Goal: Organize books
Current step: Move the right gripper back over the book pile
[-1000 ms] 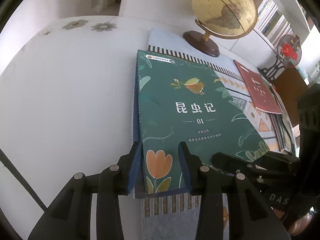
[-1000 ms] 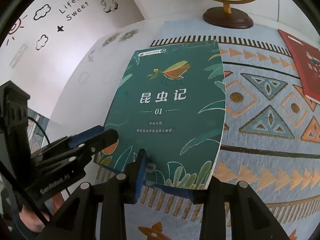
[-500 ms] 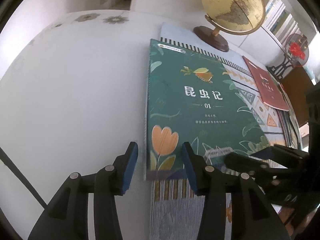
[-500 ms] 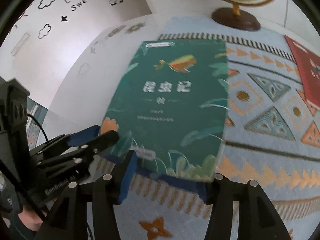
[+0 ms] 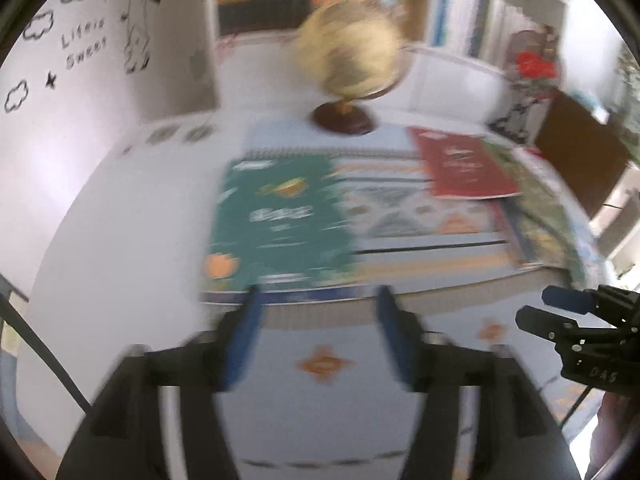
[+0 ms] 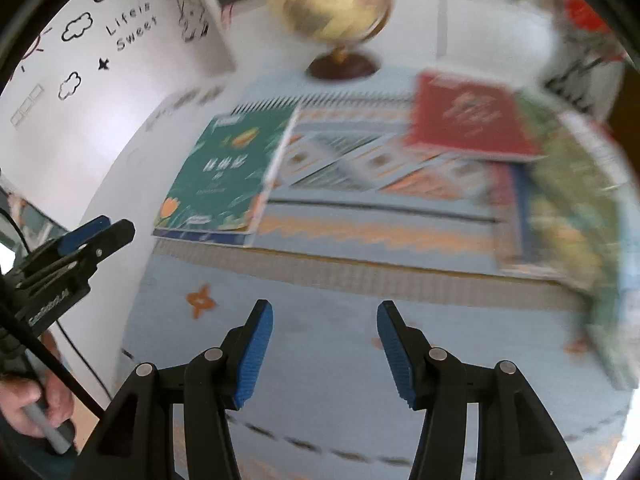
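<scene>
A green book (image 5: 276, 228) (image 6: 224, 176) with an orange tulip lies flat on the patterned cloth, on top of another book whose blue edge shows beneath it. A red book (image 5: 460, 168) (image 6: 468, 120) lies further right on a spread of other books. My left gripper (image 5: 318, 300) hangs back from the green book's near edge, its jaws opening, nothing between them. My right gripper (image 6: 325, 320) is open and holds nothing, over the cloth in front of the books. Both views are blurred by motion.
A globe (image 5: 348, 64) (image 6: 328, 4) on a dark wooden base stands behind the books. Several more books (image 6: 568, 200) lie overlapped at the right. Bookshelves (image 5: 480, 28) line the back wall. A hand (image 6: 28, 404) grips the left gripper's handle at lower left.
Both grippers let go of the green book's near edge, opened wider, and pulled back and up. The book now lies flat on the cloth, further from both cameras.
</scene>
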Demonstrator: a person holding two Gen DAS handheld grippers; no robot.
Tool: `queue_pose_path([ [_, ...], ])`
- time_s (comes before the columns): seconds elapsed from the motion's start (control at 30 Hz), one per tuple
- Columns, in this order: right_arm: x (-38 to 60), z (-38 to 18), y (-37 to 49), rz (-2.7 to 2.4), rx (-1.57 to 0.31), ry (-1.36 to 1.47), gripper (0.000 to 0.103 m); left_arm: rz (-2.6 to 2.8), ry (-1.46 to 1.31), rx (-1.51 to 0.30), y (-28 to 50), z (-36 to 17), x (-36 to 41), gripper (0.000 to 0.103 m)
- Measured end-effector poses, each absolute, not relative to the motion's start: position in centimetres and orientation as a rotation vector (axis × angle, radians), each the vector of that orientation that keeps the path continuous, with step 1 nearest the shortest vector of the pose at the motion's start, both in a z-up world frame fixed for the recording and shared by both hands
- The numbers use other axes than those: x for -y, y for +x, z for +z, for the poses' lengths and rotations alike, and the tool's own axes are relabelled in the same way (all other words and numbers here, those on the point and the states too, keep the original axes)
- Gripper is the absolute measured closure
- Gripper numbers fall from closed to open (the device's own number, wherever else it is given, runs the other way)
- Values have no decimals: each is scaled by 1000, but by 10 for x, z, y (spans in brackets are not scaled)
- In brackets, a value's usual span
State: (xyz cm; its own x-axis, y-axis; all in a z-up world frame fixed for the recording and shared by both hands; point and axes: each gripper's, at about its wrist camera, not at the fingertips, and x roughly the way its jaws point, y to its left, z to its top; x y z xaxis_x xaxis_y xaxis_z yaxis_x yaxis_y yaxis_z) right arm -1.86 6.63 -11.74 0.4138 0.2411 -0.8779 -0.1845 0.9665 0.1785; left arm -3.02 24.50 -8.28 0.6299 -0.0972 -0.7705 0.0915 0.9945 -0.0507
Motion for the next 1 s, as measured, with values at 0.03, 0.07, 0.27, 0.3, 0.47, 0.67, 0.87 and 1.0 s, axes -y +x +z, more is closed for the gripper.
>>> queue_pose_path([
  [0.03,-47,-103,-33,238,-1073,37,50,-141,-21,-842,-43,-72,-223,20],
  [0.07,-33,-94,-42,221,-1053,31,50,-169,-32,-819,-51,-65,-209,20],
  [0.27,62,-54,-98,130,-989,128,42,-368,-93,-784,-82,-26,-113,20],
  [0.3,74,-50,-103,120,-980,146,42,-380,-90,-775,-84,-21,-103,20],
  [0.47,131,-25,-116,74,-921,261,42,-419,-61,-733,-73,26,-67,20],
  [0.67,179,37,-94,68,-683,340,41,-549,-32,-626,-22,91,-42,20],
  [0.87,207,89,-67,-28,-358,258,0,-570,40,-472,30,120,-24,1],
  [1.0,224,52,-12,-109,-484,285,4,-647,-33,-572,99,79,-7,1],
])
